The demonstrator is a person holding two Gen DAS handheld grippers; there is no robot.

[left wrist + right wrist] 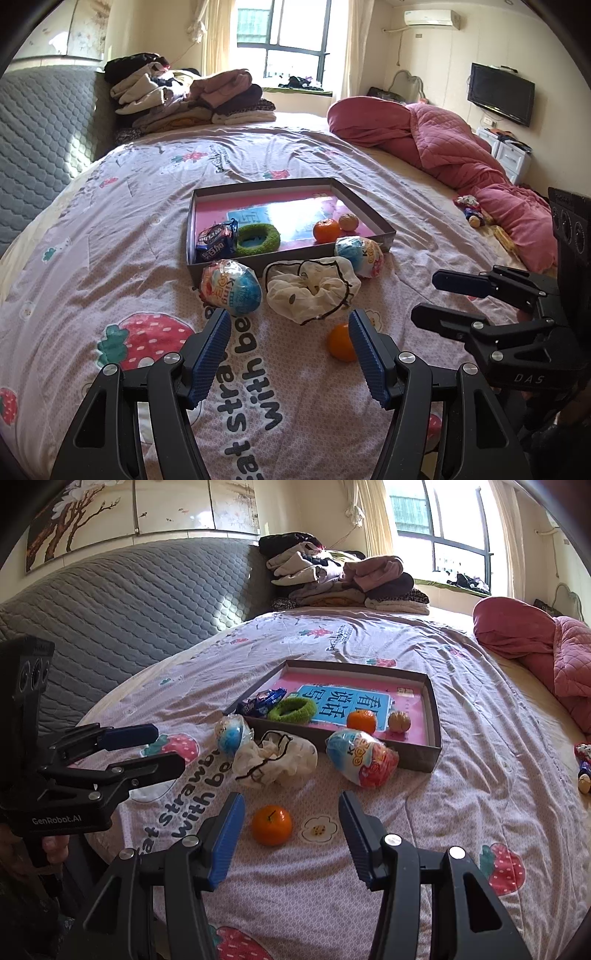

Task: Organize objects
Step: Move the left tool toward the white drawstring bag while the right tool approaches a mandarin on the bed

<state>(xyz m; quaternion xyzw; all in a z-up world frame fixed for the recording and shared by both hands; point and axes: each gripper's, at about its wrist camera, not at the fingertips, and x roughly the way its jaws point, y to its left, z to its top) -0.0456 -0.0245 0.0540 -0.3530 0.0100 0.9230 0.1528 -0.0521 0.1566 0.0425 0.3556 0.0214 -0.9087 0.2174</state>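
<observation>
A shallow grey box (pixel 384 232) (pixel 435 716) lies on the bed with a snack packet (pixel 216 240), a green scrunchie (pixel 258 240), an orange (pixel 326 230) and a walnut (pixel 348 221) inside. In front of it lie two wrapped toy eggs (pixel 232 286) (pixel 360 255), a white scrunchie (pixel 312 291) (pixel 275 758) and a loose orange (pixel 340 341) (pixel 271 825). My left gripper (pixel 287 325) (pixel 168 747) is open and empty, short of the near egg and the scrunchie. My right gripper (pixel 291 803) (pixel 430 297) is open; the loose orange shows between its fingers, untouched.
The bedspread (pixel 110 258) is printed with strawberries. A pink quilt (pixel 461 147) is heaped at the right, folded clothes (pixel 192 96) at the back, a grey padded headboard (pixel 129 602) at the left. Small toys (pixel 583 764) lie near the quilt.
</observation>
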